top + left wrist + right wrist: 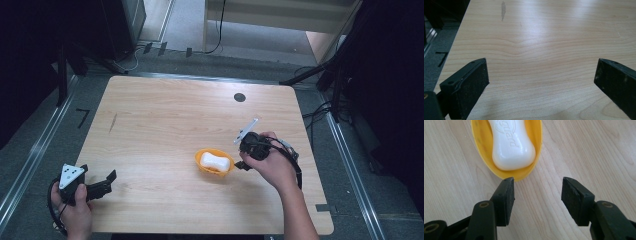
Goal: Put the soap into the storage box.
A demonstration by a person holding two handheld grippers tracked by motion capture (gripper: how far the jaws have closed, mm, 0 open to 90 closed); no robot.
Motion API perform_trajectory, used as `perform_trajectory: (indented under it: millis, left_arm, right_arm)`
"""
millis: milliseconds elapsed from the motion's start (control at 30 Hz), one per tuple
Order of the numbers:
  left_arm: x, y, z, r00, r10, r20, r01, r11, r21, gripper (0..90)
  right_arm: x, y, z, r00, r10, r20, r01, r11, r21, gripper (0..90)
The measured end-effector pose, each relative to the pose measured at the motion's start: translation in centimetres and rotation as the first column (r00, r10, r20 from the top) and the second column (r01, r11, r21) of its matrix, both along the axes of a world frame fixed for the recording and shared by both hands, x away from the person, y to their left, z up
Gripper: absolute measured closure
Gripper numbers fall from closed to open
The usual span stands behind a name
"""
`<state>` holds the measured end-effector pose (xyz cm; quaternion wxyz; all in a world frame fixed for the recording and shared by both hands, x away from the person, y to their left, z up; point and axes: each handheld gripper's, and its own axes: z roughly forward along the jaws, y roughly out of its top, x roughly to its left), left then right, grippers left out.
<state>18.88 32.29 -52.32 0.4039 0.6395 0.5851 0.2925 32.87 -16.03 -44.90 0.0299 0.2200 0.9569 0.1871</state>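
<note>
My right tongs point(537, 192) hang released just at the near tip of the yellow soap dish point(479, 147), their jaws spread with bare wood between them and nothing gripped. In the high view the right tongs point(242, 164) sit right of centre in the frame, almost touching the dish point(201, 166), which stands on the worktop point(165, 120) a little below the middle.

The white soap bar point(510, 143) already lies inside the dish, resting lengthwise along its hollow with raised lettering facing up. The dish holds that one bar and nothing else I can see. So I judge the placing done: the soap is seated in its container, and what is left, if anything, is to draw my right hand clear or nudge the dish.

My left tongs point(104, 183) rest at the lower left of the high view, jaws wide apart over plain wood, holding nothing and well apart from the dish.
</note>
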Motion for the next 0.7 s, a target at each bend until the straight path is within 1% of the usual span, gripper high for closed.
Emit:
perform_trajectory:
  millis: [300,433,600,700]
  left_arm:
    - [0.0,0.0,0.0,1.0000,-0.002,0.002,0.002,1.0000,0.001,0.0]
    - [0.0,0.0,0.0,1.0000,-0.002,0.002,0.002,1.0000,0.002,0.0]
    - [0.0,0.0,0.0,1.0000,-0.003,0.002,0.003,1.0000,0.002,0.0]
    - [0.0,0.0,0.0,1.0000,-0.002,0.002,0.002,1.0000,0.001,0.0]
  right_arm:
    - [-0.3,-1.1,-0.6,0.9997,-0.020,-0.010,0.020,1.000,0.002,45.0]
    - [-0.4,-1.5,-0.8,0.9996,-0.028,-0.007,0.028,1.000,0.004,44.5]
    - [-0.6,-2.4,-1.3,0.9986,-0.052,-0.007,0.052,0.999,0.007,42.8]
    - [-0.8,-2.9,-1.6,0.9981,-0.061,-0.003,0.061,0.998,0.019,41.6]
